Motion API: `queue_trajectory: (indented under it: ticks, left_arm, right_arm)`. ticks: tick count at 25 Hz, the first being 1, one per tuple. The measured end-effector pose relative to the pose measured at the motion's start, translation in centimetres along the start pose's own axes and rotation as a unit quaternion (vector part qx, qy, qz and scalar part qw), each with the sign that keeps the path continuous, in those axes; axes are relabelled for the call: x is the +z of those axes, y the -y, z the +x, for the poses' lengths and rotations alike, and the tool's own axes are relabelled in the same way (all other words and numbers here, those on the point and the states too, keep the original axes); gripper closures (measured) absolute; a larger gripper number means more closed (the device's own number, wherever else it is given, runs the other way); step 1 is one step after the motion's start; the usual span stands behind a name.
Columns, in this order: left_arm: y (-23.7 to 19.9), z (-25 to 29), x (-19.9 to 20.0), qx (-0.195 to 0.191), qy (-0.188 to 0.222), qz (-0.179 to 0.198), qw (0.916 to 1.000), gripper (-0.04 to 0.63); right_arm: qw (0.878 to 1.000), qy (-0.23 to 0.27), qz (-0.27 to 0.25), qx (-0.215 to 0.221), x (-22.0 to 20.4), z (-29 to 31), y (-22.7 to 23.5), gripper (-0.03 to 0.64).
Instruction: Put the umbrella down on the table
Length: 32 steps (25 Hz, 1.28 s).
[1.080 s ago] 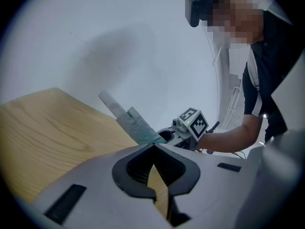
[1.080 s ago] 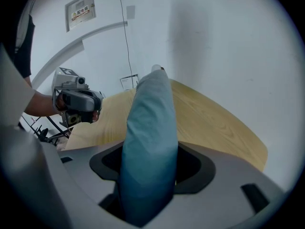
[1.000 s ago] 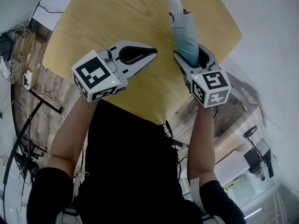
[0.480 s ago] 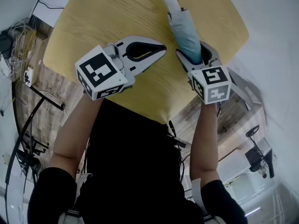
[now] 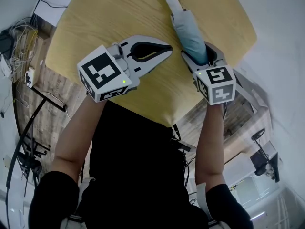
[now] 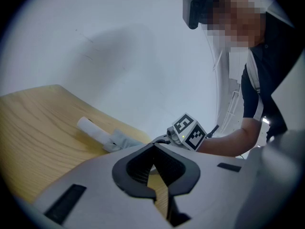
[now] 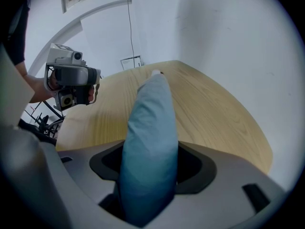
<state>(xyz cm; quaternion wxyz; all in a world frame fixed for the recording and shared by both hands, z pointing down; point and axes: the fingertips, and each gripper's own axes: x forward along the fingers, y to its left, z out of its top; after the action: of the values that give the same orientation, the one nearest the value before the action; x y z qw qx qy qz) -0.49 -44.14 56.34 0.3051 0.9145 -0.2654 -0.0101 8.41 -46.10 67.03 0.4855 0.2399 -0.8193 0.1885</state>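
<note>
Right gripper view shows the right tongs [image 7: 151, 173] clenched around the near end of the folded pale-blue umbrella [image 7: 151, 113], which points away from them over the wooden table [image 7: 214, 113]. Seen from the left gripper view, its white handle end at the far side appears to rest on the wood. The left tongs [image 5: 167, 50] hover above the table just left of the umbrella, jaws pressed together with nothing between them.
</note>
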Motion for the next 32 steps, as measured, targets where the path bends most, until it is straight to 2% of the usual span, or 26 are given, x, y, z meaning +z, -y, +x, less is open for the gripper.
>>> queue_trajectory:
  ticks: [8,16,20,24,27,30,32]
  left_arm:
    - [0.4,-0.3,0.1,-0.014,-0.001,0.012,0.9998,0.581]
    - [0.7,-2.1,0.7,-0.015,-0.005,0.019,0.9997,0.582]
    - [1.2,-3.8,1.9,-0.017,-0.008,0.036,0.9992,0.581]
    - [2.6,-5.2,3.6,-0.03,-0.009,0.058,0.9978,0.582]
    - [4.0,-6.5,5.0,-0.036,-0.009,0.066,0.9972,0.581]
    - [5.6,-7.3,7.2,-0.056,-0.001,0.092,0.9942,0.582]
    - [6.8,-7.9,8.8,-0.073,-0.001,0.116,0.9905,0.581]
  right_arm:
    - [1.0,-0.011,-0.002,-0.002,0.1,0.2,-0.3,0.324]
    - [1.0,0.014,0.009,-0.014,0.9,-0.9,-0.2,0.321]
    - [0.999,0.024,0.01,-0.021,2.5,-2.9,-0.8,0.321]
    - [0.997,0.066,0.009,-0.042,5.6,-7.1,-1.2,0.321]
    - [0.993,0.107,0.029,-0.038,7.6,-10.5,-2.5,0.322]
    - [0.983,0.166,0.054,-0.047,9.1,-14.3,-3.4,0.325]
    - [0.974,0.207,0.069,-0.064,9.9,-17.0,-4.0,0.376]
